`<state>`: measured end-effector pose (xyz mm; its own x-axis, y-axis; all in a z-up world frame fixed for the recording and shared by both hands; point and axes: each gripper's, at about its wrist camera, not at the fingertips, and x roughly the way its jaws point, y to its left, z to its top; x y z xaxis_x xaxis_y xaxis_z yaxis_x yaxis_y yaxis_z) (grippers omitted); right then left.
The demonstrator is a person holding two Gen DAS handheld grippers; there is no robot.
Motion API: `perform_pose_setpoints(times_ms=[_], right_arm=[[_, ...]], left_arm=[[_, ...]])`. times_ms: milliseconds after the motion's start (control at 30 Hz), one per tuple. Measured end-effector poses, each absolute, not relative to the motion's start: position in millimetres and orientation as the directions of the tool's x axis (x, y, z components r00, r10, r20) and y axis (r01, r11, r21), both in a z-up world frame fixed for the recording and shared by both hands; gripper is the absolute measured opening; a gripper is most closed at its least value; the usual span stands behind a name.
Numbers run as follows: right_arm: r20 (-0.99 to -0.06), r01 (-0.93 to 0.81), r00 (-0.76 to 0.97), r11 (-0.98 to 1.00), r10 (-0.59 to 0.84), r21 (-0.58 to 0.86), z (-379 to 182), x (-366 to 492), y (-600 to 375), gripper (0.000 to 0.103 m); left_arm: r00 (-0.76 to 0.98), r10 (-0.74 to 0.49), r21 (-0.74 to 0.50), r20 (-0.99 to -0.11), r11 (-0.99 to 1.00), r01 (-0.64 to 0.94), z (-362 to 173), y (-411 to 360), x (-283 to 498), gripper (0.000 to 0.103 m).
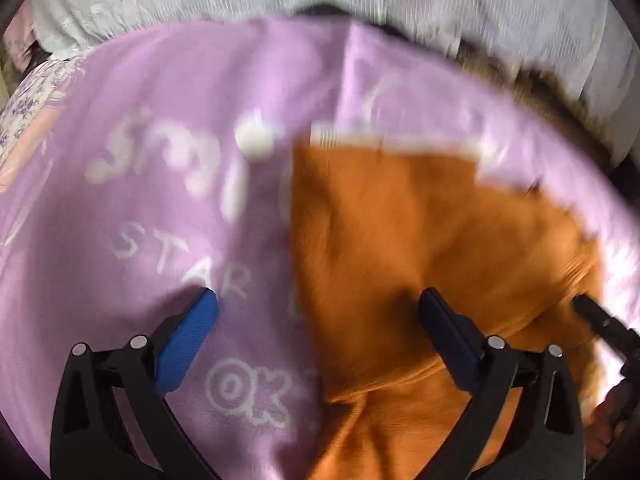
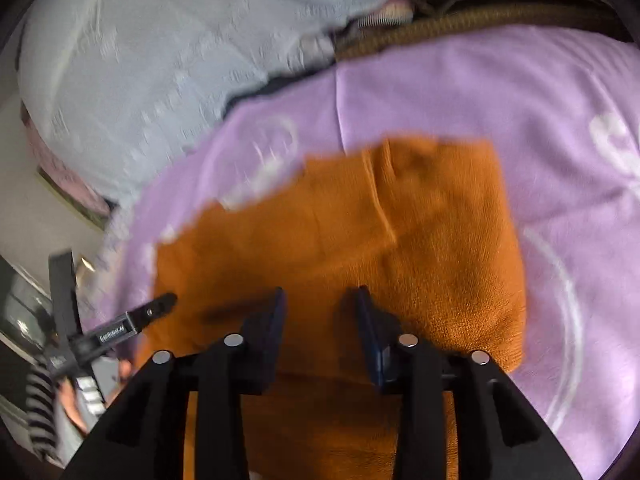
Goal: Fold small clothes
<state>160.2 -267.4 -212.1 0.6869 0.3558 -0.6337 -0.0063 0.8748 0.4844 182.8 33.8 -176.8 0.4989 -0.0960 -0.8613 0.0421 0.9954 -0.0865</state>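
Observation:
An orange knit garment (image 1: 420,240) lies folded on a lilac blanket (image 1: 160,120) with white print. In the left wrist view my left gripper (image 1: 318,296) is open wide just above the cloth. One blue pad hangs over the blanket and the other over the garment's left part, with nothing gripped. A finger of the right gripper (image 1: 588,308) pokes in at the far right. In the right wrist view my right gripper (image 2: 320,293) hovers over the near part of the orange garment (image 2: 400,240), its jaws partly apart and no cloth pinched. The left gripper's finger (image 2: 160,306) shows at the left.
A pale grey textured cloth (image 2: 140,60) lies heaped behind the blanket (image 2: 520,100). A brown woven edge (image 2: 460,28) runs along the back right. A floral fabric (image 1: 24,108) sits at the far left. A hand with a striped sleeve (image 2: 40,400) holds the left gripper.

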Motion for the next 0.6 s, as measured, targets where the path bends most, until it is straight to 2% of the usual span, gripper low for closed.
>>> perform_pose_setpoints(times_ms=[67, 167, 333, 433, 500, 600], right_arm=[[-0.617, 0.000, 0.705, 0.871, 0.348, 0.491, -206, 151, -271, 0.034], [-0.563, -0.028, 0.749, 0.866, 0.350, 0.500, -193, 110, -275, 0.036], [-0.579, -0.002, 0.747, 0.872, 0.327, 0.490, -200, 50, -285, 0.039], [-0.586, 0.018, 0.749, 0.875, 0.308, 0.483, -206, 10, -301, 0.046], [-0.580, 0.043, 0.767, 0.880, 0.273, 0.472, -207, -7, -307, 0.057], [-0.571, 0.072, 0.785, 0.880, 0.241, 0.470, -205, -35, -323, 0.058]], left_arm=[[0.523, -0.075, -0.066, -0.849, 0.997, 0.036, -169, 32, 170, 0.098], [0.536, -0.134, -0.128, -0.834, 0.991, 0.049, -164, 39, 132, 0.098], [0.528, -0.132, -0.102, -0.839, 0.991, 0.085, -173, 43, 58, 0.098], [0.521, -0.162, -0.113, -0.838, 0.986, 0.125, -173, 45, 14, 0.098], [0.521, -0.187, -0.139, -0.833, 0.982, 0.130, -175, 52, -15, 0.098], [0.525, -0.200, -0.148, -0.827, 0.979, 0.141, -176, 60, -42, 0.098]])
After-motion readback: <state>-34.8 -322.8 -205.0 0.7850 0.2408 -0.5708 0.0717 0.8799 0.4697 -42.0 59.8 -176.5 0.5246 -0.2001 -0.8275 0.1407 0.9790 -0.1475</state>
